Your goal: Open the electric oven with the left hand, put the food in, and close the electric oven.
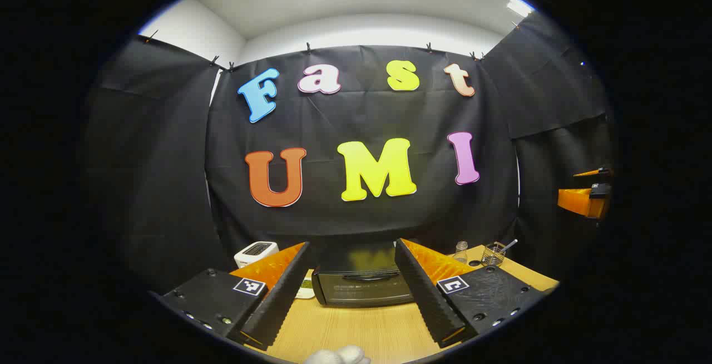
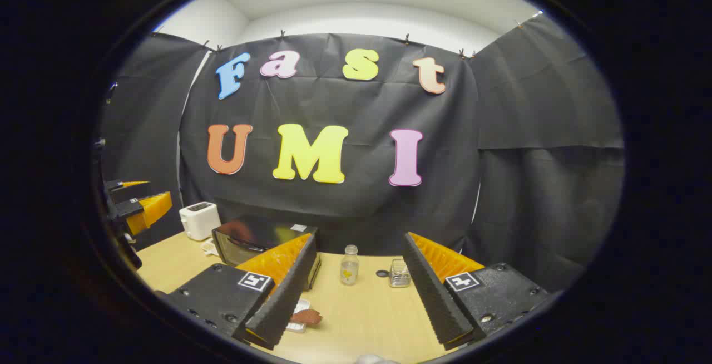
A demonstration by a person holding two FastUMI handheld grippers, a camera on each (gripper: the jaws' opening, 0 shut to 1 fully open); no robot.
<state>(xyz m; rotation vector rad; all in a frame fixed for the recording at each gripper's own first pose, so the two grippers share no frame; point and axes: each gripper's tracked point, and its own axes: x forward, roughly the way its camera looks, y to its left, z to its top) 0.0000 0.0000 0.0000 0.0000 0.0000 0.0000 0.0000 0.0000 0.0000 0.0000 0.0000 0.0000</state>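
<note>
Black box-shaped electric oven (image 1: 359, 286): door shut, standing at the back of our pale wooden table (image 1: 356, 330), squarely ahead of the left gripper (image 1: 353, 291). Its jaws gape wide, empty (presumably lined up for the handle). Reddish-brown food (image 2: 306, 316) lies below our right gripper (image 2: 356, 297), likewise spread and unloaded.

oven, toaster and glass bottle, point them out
oven (image 1: 361, 289), left gripper view, on its closed front door
toaster (image 2: 199, 220), right gripper view, on its side wall
glass bottle (image 2: 349, 268), right gripper view, on its body
</note>
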